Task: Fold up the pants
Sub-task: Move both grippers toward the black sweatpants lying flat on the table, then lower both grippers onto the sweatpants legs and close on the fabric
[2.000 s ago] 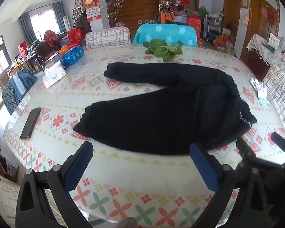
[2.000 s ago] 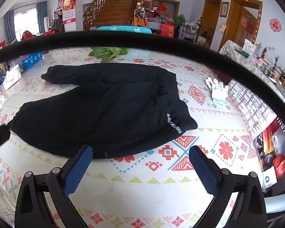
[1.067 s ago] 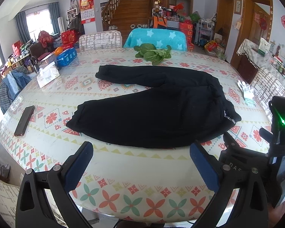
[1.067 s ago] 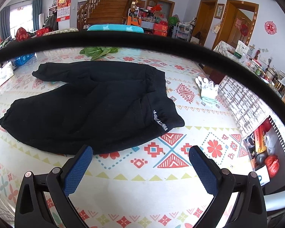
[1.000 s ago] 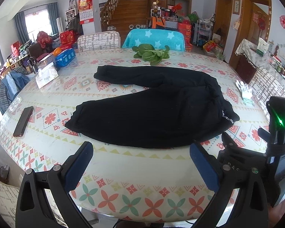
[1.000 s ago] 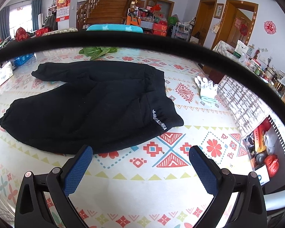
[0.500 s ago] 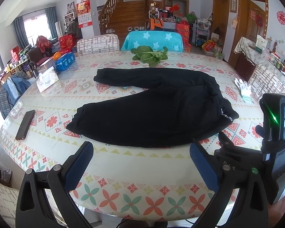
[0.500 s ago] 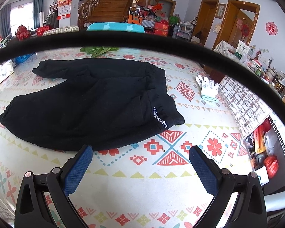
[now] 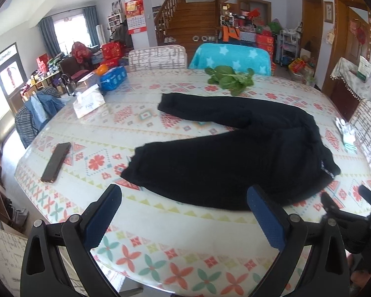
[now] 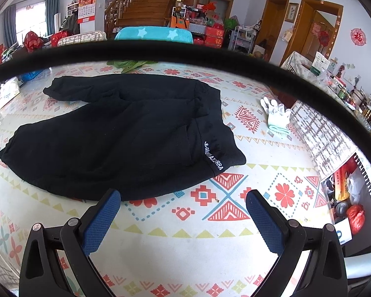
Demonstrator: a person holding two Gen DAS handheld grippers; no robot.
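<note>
Left tool: the left tool (image 9: 184, 208) hovers over the near edge of the tabletop (image 9: 160, 245), blue pads spread wide and holding nothing, aimed at the cuff end of the near leg.
Right tool: the right tool (image 10: 183, 210) hangs with its pads spread apart and empty, just short of the waistband side of the garment.
Tabletop: a round top under a patterned cloth carries everything in view.
Pants: the black pants (image 10: 116, 133) lie flat near the middle of the tabletop, legs splayed in a V toward the left, the waistband with its white lettering toward the right; neither tool touches the fabric.
Greens: a bunch of leafy greens (image 9: 231, 79) sits beyond the far leg.
Tissue box: a tissue box (image 9: 89, 104) stands well apart at far left.
Gloves: white gloves (image 10: 277, 117) lie right of the waistband.
Phone: a dark phone (image 9: 56, 162) rests near the left rim.
Step in hand: judged from the layout, the approach before a first fold; nothing is folded yet.
Next move: likely each tool must drop to the cloth and pinch an edge, cuff and waistband, so one leg can be brought over the other.
</note>
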